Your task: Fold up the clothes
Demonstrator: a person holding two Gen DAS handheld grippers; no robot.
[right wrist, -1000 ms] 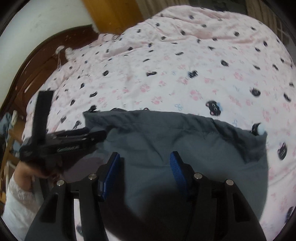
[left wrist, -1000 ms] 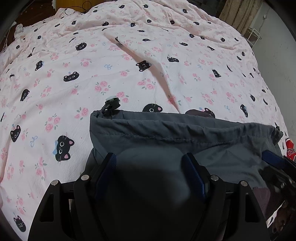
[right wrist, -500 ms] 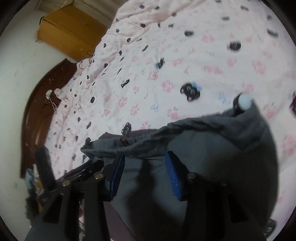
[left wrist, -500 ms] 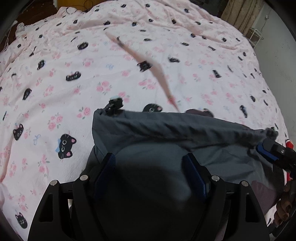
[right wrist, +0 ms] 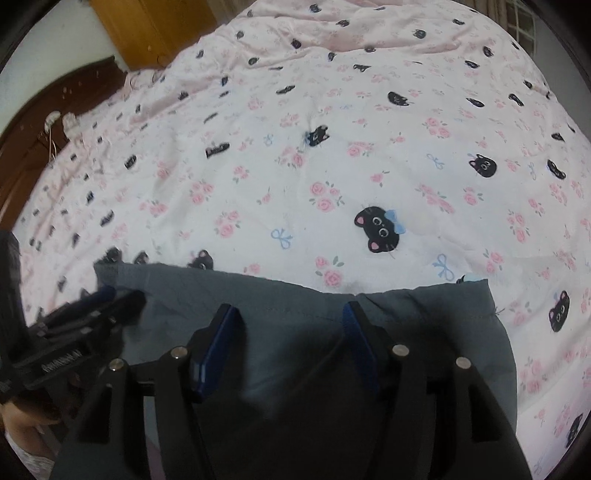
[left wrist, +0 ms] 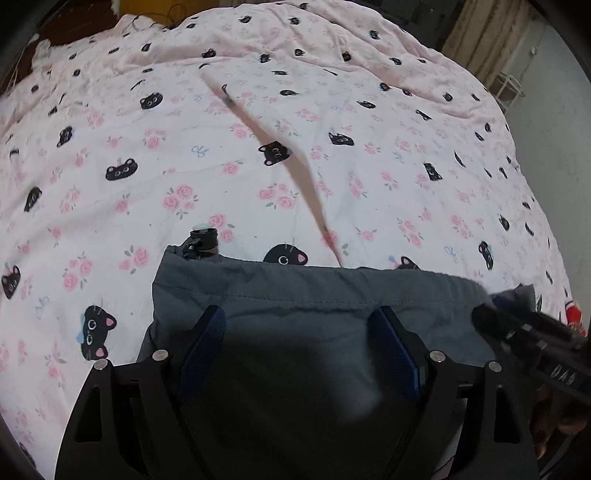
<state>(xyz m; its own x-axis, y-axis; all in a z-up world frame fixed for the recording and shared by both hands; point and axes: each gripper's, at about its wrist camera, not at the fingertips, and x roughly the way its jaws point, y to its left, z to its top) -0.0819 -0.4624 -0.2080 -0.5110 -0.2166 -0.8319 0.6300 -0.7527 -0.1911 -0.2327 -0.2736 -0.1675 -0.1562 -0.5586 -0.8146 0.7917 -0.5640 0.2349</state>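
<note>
Left wrist view: left gripper [left wrist: 300,345] fills the lower centre of the frame, blue-padded fingers [left wrist: 205,341] spread wide, nothing between them. Under and past the fingers lies a grey garment [left wrist: 314,295] on the bed, its stitched hem running across the middle of the frame. A cord stopper [left wrist: 202,240] sits at the hem's upper left corner. At right edge, the right gripper [left wrist: 517,332] is at the garment's right corner; whether it pinches the cloth cannot be told from here, blurred. Beyond, a pink duvet [left wrist: 184,155] with black cats and roses covers the rest; a curtain [left wrist: 476,33] shows upper right.

Right wrist view: right gripper [right wrist: 291,334] at lower centre, fingers apart, hovering over the grey garment [right wrist: 295,302]. Left gripper [right wrist: 92,308] at left edge over the garment's left corner, blurred. Farther off, pink duvet [right wrist: 332,147], then a dark wooden headboard [right wrist: 40,118] and a yellow-brown cabinet [right wrist: 147,26] upper left.
</note>
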